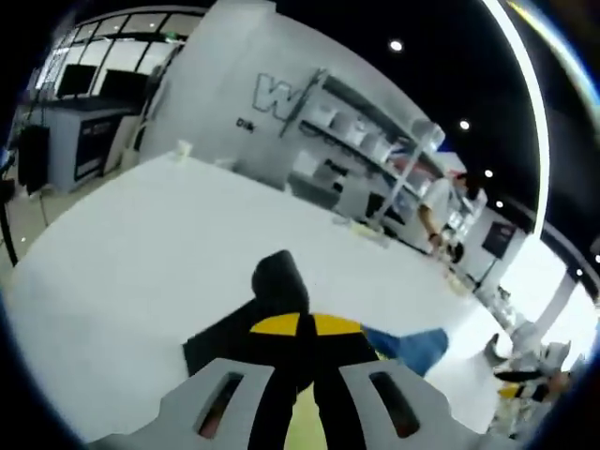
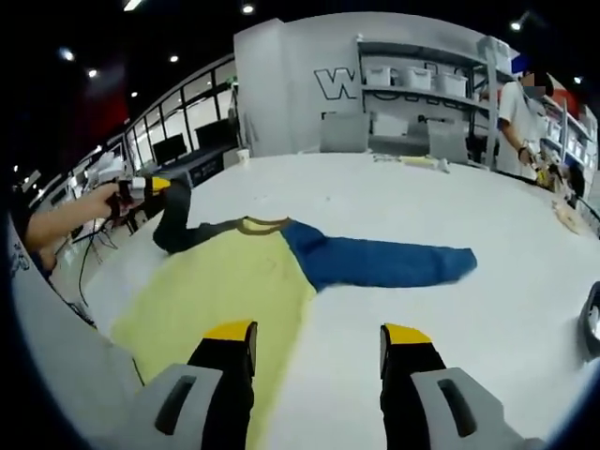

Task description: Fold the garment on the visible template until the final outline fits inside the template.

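A long-sleeved garment (image 2: 225,281) with a yellow body, one blue sleeve and one black sleeve lay spread on the white tabletop (image 2: 469,206), reaching its near edge. The left gripper (image 1: 298,323) pinched the black sleeve (image 1: 279,281), lifting it. The right gripper (image 2: 319,342) hovered with jaws wide over the yellow hem.

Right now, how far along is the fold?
Early. Done: the left gripper is shut on the black sleeve, lifted off the white table and bent inward. In hand: that sleeve fold. Left: the blue sleeve lies flat and outstretched, the yellow body is unfolded, the right gripper is open, holding nothing. I can't make out a template.
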A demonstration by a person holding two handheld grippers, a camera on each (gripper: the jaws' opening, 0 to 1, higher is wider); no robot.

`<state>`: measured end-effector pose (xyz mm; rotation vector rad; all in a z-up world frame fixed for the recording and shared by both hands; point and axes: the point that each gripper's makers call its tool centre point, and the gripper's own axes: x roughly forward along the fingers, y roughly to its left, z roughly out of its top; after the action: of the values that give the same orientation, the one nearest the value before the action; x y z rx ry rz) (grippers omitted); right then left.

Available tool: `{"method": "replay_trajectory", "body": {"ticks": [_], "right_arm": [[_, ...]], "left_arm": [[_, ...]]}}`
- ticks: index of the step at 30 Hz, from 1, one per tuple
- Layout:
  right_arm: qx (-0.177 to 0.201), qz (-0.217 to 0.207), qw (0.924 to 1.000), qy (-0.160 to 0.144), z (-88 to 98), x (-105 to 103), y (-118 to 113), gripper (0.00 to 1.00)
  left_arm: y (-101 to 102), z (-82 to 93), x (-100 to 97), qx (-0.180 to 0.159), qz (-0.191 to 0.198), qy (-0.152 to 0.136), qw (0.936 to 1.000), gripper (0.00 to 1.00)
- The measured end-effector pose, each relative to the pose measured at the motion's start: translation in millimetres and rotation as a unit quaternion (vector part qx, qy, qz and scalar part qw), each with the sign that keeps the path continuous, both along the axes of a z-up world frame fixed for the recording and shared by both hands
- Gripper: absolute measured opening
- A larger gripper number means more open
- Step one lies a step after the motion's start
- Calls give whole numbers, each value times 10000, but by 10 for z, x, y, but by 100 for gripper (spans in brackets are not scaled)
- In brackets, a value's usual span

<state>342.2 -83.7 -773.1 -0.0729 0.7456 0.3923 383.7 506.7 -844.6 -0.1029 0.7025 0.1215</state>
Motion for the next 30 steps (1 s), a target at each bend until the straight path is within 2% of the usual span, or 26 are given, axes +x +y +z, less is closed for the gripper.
{"method": "replay_trajectory", "body": {"ticks": [2, 3, 5, 7, 8, 9, 10, 13, 18, 19, 20, 21, 22, 24, 25, 26, 28, 29, 30], "right_arm": [[-6, -1, 10000, 16, -1, -9, 9, 50], [8, 3, 10000, -43, 46, -9, 43, 50], [29, -13, 9999, -124, 73, 0, 24, 50], [42, -19, 9998, -174, 98, -21, 18, 50], [48, -25, 9998, -180, 91, -46, 4, 50], [43, -29, 9998, -188, 76, -83, -18, 50], [63, -30, 9998, -180, 78, -121, -45, 50], [112, -32, 9997, -235, 118, -204, -74, 50], [133, -17, 9995, -269, 156, -268, -122, 50], [143, -19, 9995, -292, 179, -302, -138, 51], [149, -35, 9994, -314, 193, -325, -161, 51], [182, -57, 9992, -337, 217, -362, -159, 51], [204, -44, 9991, -376, 239, -403, -147, 51], [229, -73, 9989, -403, 239, -452, -162, 51], [274, -125, 9987, -423, 241, -506, -193, 51], [313, -209, 9983, -447, 270, -555, -245, 51], [353, -342, 9975, -508, 309, -681, -288, 51], [363, -407, 9972, -510, 324, -719, -329, 51], [362, -440, 9970, -518, 338, -758, -374, 51]], "left_arm": [[-11, -15, -19, -368, 228, 188, 9989, 0], [-60, 50, 28, -804, 411, -39, 9959, 0], [-47, 178, 32, -895, 523, -303, 9941, 0], [-49, 300, -59, -913, 607, -413, 9931, 0], [-52, 364, -144, -1055, 739, -463, 9906, 0], [-49, 373, -199, -1191, 808, -496, 9883, 0], [-19, 384, -277, -1184, 807, -472, 9886, 0], [-8, 448, -330, -1286, 797, -520, 9871, 0], [-226, 567, -368, -1410, 730, -536, 9859, 0], [-316, 635, -299, -1522, 635, -658, 9841, 0], [-452, 732, -243, -1504, 444, -726, 9850, 0], [-580, 807, -173, -1279, 125, -726, 9890, 0], [-634, 829, -29, -1379, -30, -786, 9873, 0], [-727, 885, 108, -1503, -209, -908, 9842, 0], [-976, 1021, 97, -1635, -426, -1017, 9804, 0], [-1065, 1078, 136, -1705, -437, -1061, 9787, 0], [-1499, 1233, 470, -2035, -1052, -1254, 9653, 0], [-1873, 1325, 495, -2080, -1218, -1302, 9617, 0], [-1995, 1347, 588, -2153, -1362, -1330, 9578, 0]]}}
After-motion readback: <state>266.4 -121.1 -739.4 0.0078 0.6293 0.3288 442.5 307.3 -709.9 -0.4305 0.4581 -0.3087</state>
